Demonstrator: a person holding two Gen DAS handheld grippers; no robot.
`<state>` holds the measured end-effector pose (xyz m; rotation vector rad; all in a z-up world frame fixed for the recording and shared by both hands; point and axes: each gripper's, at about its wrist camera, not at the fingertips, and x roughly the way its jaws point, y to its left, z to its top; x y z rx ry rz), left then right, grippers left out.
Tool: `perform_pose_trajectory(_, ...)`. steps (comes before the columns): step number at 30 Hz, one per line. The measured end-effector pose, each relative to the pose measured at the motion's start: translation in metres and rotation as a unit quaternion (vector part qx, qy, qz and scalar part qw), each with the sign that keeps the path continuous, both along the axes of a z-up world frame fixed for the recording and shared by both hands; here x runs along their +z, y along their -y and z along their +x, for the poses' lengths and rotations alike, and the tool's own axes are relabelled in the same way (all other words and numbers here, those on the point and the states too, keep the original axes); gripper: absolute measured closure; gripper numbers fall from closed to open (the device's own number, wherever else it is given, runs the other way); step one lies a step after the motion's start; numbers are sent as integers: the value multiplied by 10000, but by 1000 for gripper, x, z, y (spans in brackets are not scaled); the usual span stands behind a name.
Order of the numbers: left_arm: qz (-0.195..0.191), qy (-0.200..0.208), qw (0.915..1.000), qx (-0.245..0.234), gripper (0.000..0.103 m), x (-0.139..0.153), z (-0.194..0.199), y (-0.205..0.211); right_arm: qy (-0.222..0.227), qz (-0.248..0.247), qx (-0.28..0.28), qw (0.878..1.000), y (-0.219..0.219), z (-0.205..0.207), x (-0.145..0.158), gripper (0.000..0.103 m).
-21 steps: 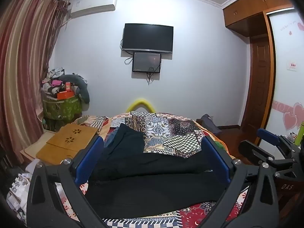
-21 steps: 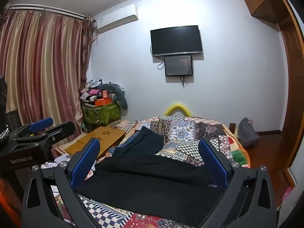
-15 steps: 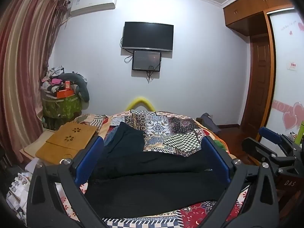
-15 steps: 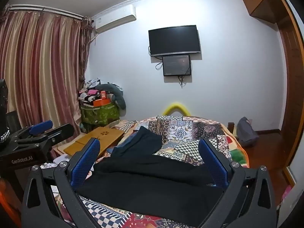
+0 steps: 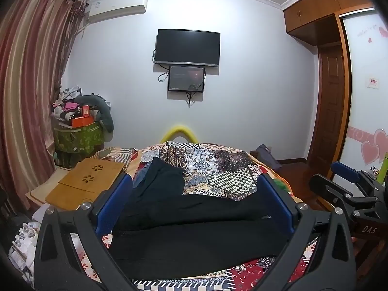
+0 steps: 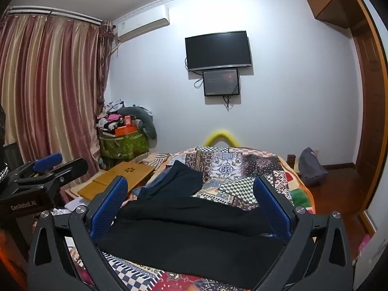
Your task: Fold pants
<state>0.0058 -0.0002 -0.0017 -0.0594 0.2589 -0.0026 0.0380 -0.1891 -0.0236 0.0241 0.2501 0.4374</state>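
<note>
Black pants (image 5: 194, 230) lie spread across the near end of a bed with a patchwork quilt (image 5: 213, 167); they also show in the right wrist view (image 6: 191, 232). A second dark garment (image 5: 160, 179) lies behind them, also in the right wrist view (image 6: 177, 181). My left gripper (image 5: 194, 194) is open and empty, held above the pants. My right gripper (image 6: 191, 194) is open and empty too, beside the left. Each gripper shows at the edge of the other's view: the right gripper (image 5: 349, 191) and the left gripper (image 6: 41, 172).
A wooden lap desk (image 5: 87, 184) lies at the bed's left. A green bin piled with clothes (image 5: 77, 135) stands by the curtain (image 6: 48, 97). A TV (image 5: 188, 47) hangs on the far wall. A wardrobe and door (image 5: 332, 101) are at the right.
Both views have drifted slightly; the room sits a little lower and shifted in frame. The pants have not moved and both grippers stay open.
</note>
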Motion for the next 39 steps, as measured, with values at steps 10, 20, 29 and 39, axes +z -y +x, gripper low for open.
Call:
perform_pose_trajectory(10, 1, 11, 10000, -15, 0, -1, 0, 1, -21, 19, -16, 10000, 15, 8, 0, 0)
perform_pose_trajectory(20, 12, 36, 10000, -23, 0, -2, 1, 3, -14, 13, -27, 10000, 14, 8, -2, 0)
perform_pose_trajectory(29, -13, 31, 10000, -50, 0, -4, -1, 2, 0, -5, -33, 10000, 22, 10, -1, 0)
perform_pose_trajectory(39, -17, 31, 10000, -72, 0, -4, -1, 2, -15, -14, -27, 10000, 30, 15, -2, 0)
